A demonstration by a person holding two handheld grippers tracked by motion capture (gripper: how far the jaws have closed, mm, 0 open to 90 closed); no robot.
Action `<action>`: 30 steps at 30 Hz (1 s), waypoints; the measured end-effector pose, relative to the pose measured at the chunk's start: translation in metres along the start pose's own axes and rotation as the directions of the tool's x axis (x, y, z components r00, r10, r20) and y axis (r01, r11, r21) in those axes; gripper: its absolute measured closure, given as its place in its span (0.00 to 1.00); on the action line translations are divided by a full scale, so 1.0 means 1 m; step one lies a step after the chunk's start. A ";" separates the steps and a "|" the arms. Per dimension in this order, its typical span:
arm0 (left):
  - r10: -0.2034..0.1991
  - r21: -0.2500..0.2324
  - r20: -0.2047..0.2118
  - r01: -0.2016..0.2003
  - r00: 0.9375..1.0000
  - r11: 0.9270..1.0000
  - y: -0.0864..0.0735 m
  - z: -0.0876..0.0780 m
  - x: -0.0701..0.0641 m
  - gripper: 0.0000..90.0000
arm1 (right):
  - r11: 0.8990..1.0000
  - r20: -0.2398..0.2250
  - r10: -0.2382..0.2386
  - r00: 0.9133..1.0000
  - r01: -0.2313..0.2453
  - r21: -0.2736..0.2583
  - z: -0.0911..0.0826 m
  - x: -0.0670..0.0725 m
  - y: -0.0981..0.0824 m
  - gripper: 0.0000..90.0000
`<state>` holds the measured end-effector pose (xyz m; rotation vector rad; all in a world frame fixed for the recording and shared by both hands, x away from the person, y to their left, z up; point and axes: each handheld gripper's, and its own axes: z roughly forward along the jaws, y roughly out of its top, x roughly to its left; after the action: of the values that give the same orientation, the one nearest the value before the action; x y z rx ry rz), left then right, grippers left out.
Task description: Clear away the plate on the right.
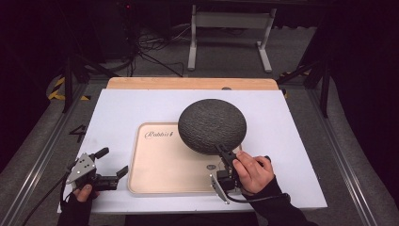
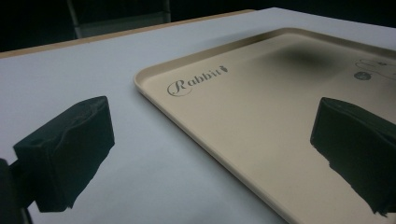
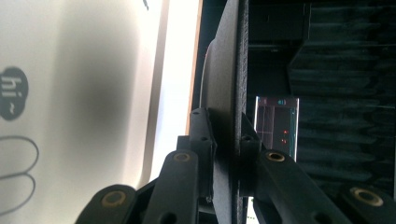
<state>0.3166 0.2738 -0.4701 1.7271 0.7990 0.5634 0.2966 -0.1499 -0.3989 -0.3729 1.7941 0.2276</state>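
My right tool (image 1: 225, 157) is clamped on the near rim of the dark round plate (image 1: 211, 125) and holds it tilted above the beige tray (image 1: 155, 174). In the right gripper view the two pads pinch the thin edge (image 3: 232, 140) from both sides. The plate looks stiff and rather heavy, with a rough skin that should not slip easily, but gripping one edge only lets it hang and swing, so I judge a deeper bite would be safer. My left tool (image 1: 101, 168) stands wide open and empty, low beside the tray's left rim (image 2: 154, 93). The white bench (image 1: 113, 117) has free room left and ahead of the plate.
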 end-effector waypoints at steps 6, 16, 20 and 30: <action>-0.007 -0.003 -0.008 0.007 1.000 1.000 0.000 0.000 0.000 0.00 | 1.000 -0.005 0.005 1.000 -0.005 -0.023 0.001 0.000 0.007 0.93; -0.005 -0.004 -0.008 0.005 1.000 1.000 0.000 0.000 0.000 0.00 | 0.998 -0.037 0.029 0.999 -0.031 -0.062 0.003 0.004 0.019 0.93; 0.000 -0.004 -0.008 0.000 1.000 1.000 0.000 0.000 -0.001 0.00 | 0.995 -0.063 0.044 0.997 -0.049 -0.082 0.005 0.008 0.023 0.93; 0.002 -0.003 -0.007 -0.002 1.000 1.000 0.000 0.000 -0.001 0.00 | 0.991 -0.115 0.057 0.992 -0.069 -0.111 0.009 0.017 0.033 0.92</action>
<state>0.3155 0.2728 -0.4703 1.7245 0.8011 0.5726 0.2891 -0.1188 -0.4194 -0.4181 1.9101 0.3621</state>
